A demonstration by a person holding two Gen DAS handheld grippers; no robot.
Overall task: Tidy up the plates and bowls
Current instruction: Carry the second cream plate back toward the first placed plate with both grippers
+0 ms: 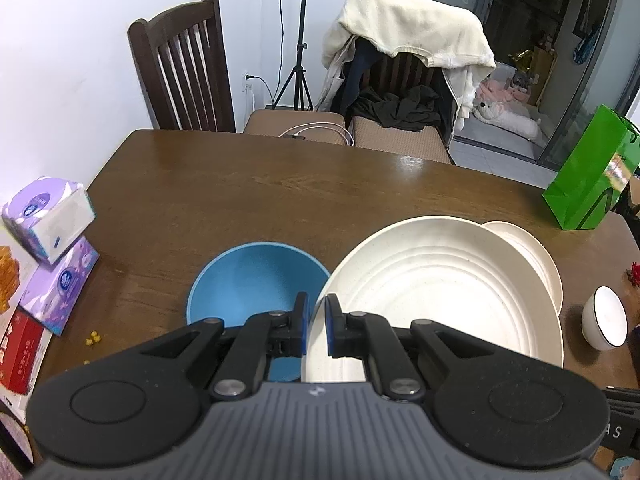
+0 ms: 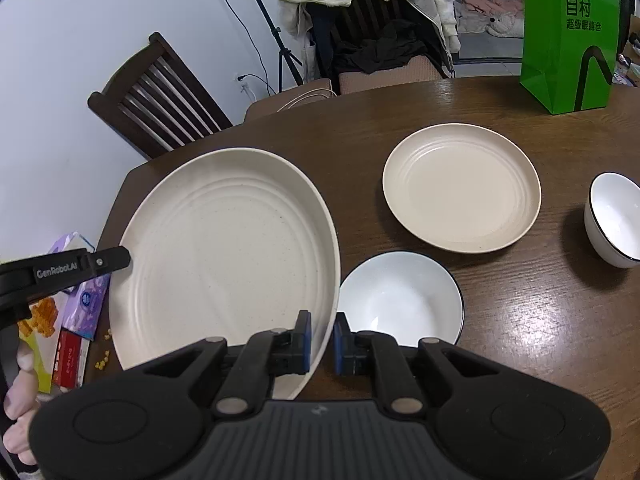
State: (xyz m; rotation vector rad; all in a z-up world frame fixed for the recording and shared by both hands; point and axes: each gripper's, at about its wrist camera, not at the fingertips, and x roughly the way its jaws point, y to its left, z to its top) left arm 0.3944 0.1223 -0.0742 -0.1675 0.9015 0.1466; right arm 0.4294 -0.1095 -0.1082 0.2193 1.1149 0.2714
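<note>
A large cream plate hangs above the brown table, held at opposite rims. My left gripper is shut on its left rim, and my right gripper is shut on its right rim. The left gripper's finger shows at the plate's far edge in the right wrist view. Left of the plate sits a blue bowl. On the table to its right lie a smaller cream plate, a shallow white bowl with a dark rim and a deeper white bowl.
Purple tissue packs, a red box and yellow crumbs crowd the table's left edge. A green paper bag stands at the far right. Two chairs, one draped with clothes, stand behind the table. A hand shows at lower left.
</note>
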